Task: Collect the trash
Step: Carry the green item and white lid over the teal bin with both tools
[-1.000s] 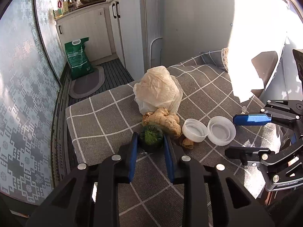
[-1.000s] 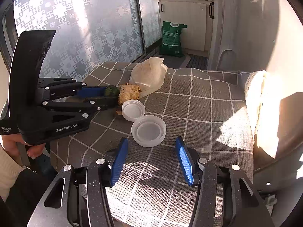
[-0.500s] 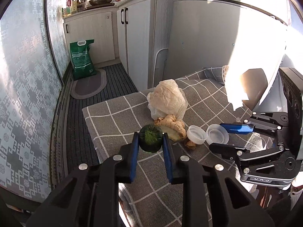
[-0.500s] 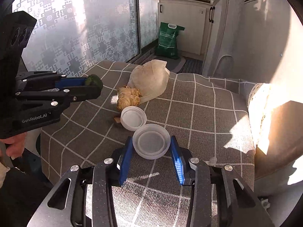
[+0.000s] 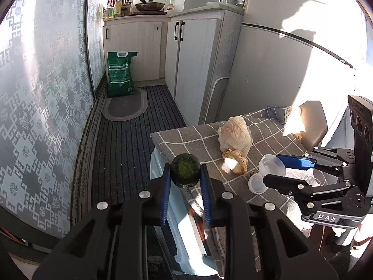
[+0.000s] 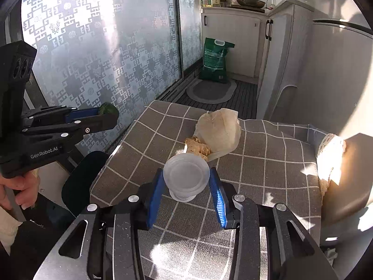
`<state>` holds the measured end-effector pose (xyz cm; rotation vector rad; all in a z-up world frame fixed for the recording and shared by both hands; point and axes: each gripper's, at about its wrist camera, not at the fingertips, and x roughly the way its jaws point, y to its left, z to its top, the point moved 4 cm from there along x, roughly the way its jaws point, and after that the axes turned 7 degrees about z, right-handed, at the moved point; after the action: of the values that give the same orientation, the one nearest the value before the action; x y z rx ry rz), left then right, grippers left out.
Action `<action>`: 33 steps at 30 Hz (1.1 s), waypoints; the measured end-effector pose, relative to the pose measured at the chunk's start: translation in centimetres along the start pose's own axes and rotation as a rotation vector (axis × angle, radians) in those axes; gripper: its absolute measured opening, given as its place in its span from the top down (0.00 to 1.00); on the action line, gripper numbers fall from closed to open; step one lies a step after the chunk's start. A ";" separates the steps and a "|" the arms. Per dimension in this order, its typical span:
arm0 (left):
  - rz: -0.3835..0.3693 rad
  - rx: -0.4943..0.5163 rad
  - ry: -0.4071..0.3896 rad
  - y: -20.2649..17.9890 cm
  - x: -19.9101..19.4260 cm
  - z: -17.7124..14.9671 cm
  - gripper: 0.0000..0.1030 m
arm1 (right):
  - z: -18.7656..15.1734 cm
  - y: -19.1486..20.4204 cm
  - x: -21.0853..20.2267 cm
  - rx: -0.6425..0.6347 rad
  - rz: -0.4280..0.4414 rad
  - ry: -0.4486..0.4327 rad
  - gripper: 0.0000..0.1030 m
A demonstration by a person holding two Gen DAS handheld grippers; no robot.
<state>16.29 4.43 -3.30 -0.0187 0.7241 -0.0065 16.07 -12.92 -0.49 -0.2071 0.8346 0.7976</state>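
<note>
The green vegetable stub [image 5: 185, 172] is clamped in the left gripper [image 5: 185, 179], jaws narrow, carried past the table's near-left edge over what may be a lined bin [image 5: 163, 163], partly hidden. The clear lid [image 6: 186, 176] is pinched rim-to-rim by the right gripper [image 6: 187, 184], lifted above the table [image 6: 268, 163], tilted, its flat face toward the camera. Both grips are best kept firm and level until the bin is below. The stub's cut end faces the camera; no long axis is seen.

Black tongs [image 6: 186, 194] with blue pads [image 6: 155, 194], silver screws, white "GenRobot.AI" lettering; cream sleeve [image 6: 7, 226].
</note>
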 end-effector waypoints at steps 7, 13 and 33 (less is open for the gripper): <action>0.023 -0.003 0.005 2.2 -1.8 -1.1 0.75 | 1.4 3.1 0.8 -0.029 0.031 0.000 0.62; 0.044 0.000 0.052 4.0 -2.3 -3.6 0.75 | 2.6 6.0 1.8 -0.055 0.071 -0.001 0.62; 0.069 -0.072 0.192 11.3 -1.6 -10.6 0.75 | 4.1 13.9 5.6 -0.112 0.183 0.058 0.62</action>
<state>8.09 15.60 -10.36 -0.0623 0.9160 0.0852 10.99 1.75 0.02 -0.2570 0.8728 1.0150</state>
